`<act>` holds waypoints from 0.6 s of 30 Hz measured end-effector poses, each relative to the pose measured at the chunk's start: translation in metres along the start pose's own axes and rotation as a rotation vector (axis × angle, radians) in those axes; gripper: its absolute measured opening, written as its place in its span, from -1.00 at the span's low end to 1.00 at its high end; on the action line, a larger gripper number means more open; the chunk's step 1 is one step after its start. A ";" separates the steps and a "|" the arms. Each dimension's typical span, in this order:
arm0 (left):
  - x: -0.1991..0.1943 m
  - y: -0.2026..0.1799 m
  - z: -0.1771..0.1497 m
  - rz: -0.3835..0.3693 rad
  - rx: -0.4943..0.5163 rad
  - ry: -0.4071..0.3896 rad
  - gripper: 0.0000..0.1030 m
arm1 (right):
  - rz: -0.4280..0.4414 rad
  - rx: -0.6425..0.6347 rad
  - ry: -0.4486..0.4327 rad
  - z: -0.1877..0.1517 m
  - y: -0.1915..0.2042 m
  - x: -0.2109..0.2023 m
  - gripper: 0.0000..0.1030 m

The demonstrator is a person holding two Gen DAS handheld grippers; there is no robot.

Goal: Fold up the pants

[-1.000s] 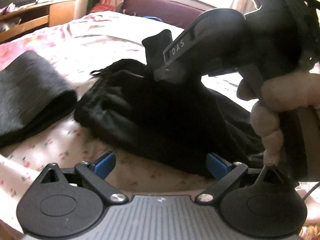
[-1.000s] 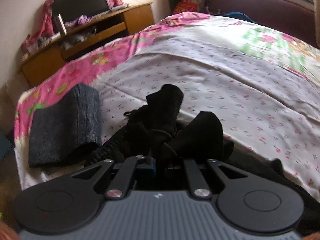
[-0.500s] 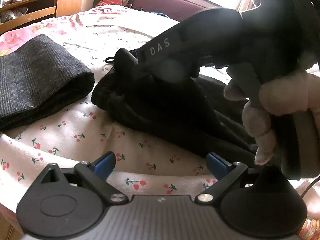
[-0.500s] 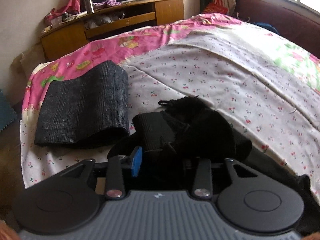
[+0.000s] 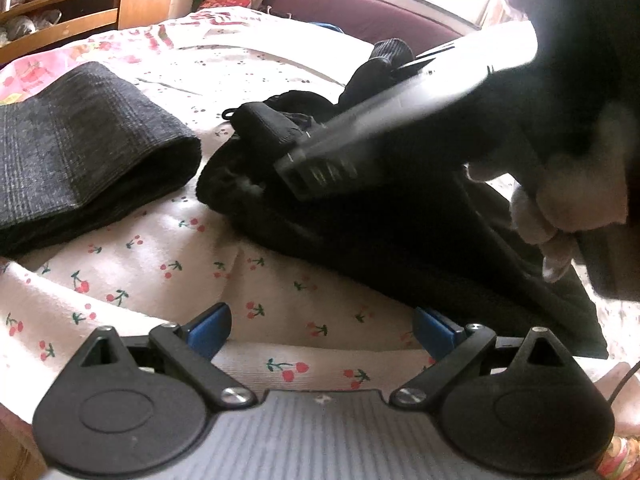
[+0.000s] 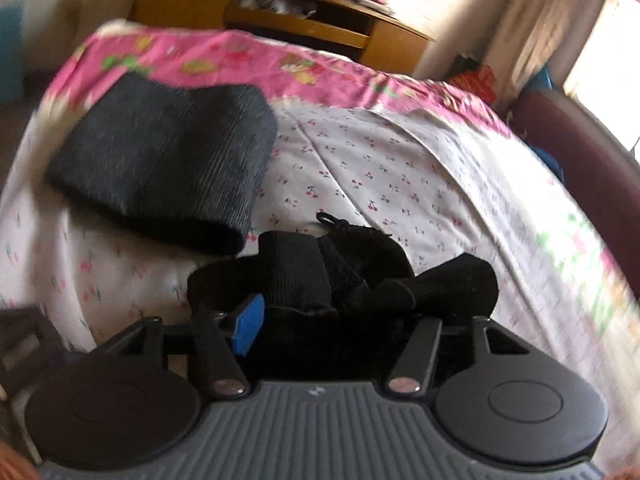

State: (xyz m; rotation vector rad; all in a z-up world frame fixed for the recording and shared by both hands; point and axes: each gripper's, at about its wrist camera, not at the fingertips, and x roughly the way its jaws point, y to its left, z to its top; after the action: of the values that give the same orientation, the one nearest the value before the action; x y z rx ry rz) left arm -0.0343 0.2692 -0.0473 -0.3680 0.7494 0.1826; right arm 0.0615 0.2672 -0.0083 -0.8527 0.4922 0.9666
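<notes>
Both grippers hang over the bed: the left gripper has its blue-padded fingers spread wide apart with only cherry-print sheet showing between them, holding nothing. Its right-hand pad sits just beside the near hem of the black pants. On the other side, the right gripper has just been opening its jaws, and they now stand wide; the bunched black cloth of the pants lies between them, but the one blue pad in sight stands clear of the fabric, so nothing is clamped. From the left wrist view that same tool reaches in from the right, blurred, gripped by a hand, its tip over the rumpled end of the pants. These pants lie in a thick, loosely gathered heap on the sheet, with a ribbed cuff and a cord loop poking out at the far end. Just beside them, to the left, rests a folded grey garment. Beyond the bed stands a wooden shelf unit.
</notes>
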 end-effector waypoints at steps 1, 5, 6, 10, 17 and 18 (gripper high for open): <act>0.000 0.001 0.000 -0.001 -0.002 -0.002 1.00 | -0.011 -0.054 0.009 0.000 0.005 0.000 0.13; -0.001 0.005 0.000 -0.005 -0.012 -0.006 1.00 | -0.034 -0.315 0.057 -0.006 0.028 0.003 0.24; -0.001 0.006 0.000 -0.006 -0.015 -0.008 1.00 | -0.044 -0.402 0.066 -0.009 0.035 0.004 0.24; -0.005 0.005 -0.004 -0.007 0.001 -0.014 1.00 | -0.068 -0.559 0.063 -0.015 0.043 0.003 0.25; -0.004 0.014 -0.002 -0.016 -0.040 -0.016 1.00 | -0.055 -0.556 0.033 -0.018 0.036 -0.002 0.29; -0.004 0.015 -0.002 -0.014 -0.043 -0.014 1.00 | -0.048 -0.566 0.009 -0.020 0.036 -0.006 0.29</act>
State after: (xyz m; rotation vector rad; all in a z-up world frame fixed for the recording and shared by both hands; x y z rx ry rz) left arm -0.0428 0.2824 -0.0499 -0.4125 0.7296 0.1878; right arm 0.0270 0.2584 -0.0302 -1.3689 0.2004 1.0753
